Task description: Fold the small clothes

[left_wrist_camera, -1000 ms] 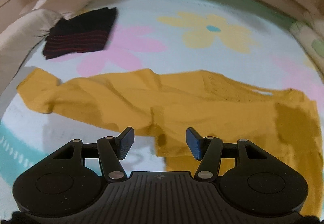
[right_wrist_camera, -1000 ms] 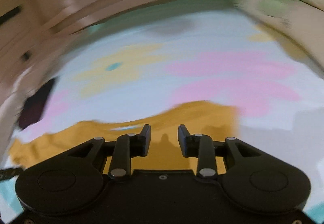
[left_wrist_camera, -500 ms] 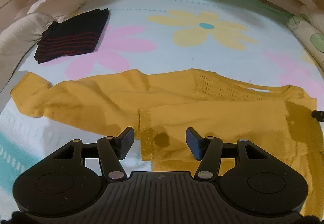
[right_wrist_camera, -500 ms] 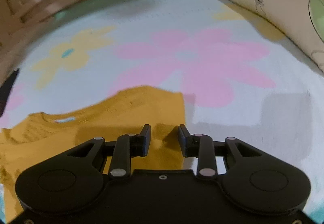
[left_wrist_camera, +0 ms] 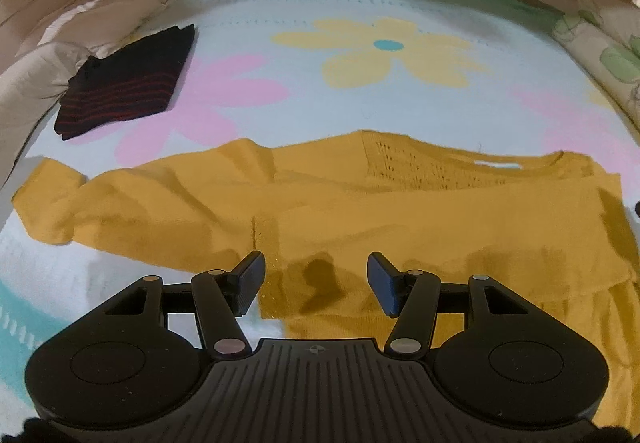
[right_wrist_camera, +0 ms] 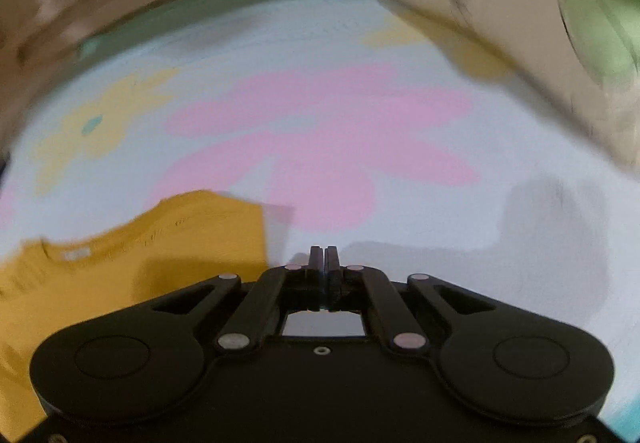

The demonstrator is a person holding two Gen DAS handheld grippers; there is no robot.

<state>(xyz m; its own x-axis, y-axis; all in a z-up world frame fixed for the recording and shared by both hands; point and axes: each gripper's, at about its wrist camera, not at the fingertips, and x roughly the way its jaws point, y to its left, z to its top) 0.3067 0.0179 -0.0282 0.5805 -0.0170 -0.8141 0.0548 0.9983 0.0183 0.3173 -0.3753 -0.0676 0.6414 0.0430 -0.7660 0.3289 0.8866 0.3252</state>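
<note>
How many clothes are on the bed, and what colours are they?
Yellow clothes: 1, the yellow sweater, spread out on the flowered bedsheet.
Black clothes with red stripes: 1, the folded striped garment, lying apart near the pillow.
Total: 2

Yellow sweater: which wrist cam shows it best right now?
Left wrist. The yellow sweater lies sharp across the frame there: one sleeve stretched to the left, the neckline, and a cuff between the open left gripper fingers. The right wrist view is motion-blurred and catches only the neckline end, beside the shut, empty right gripper.
</note>
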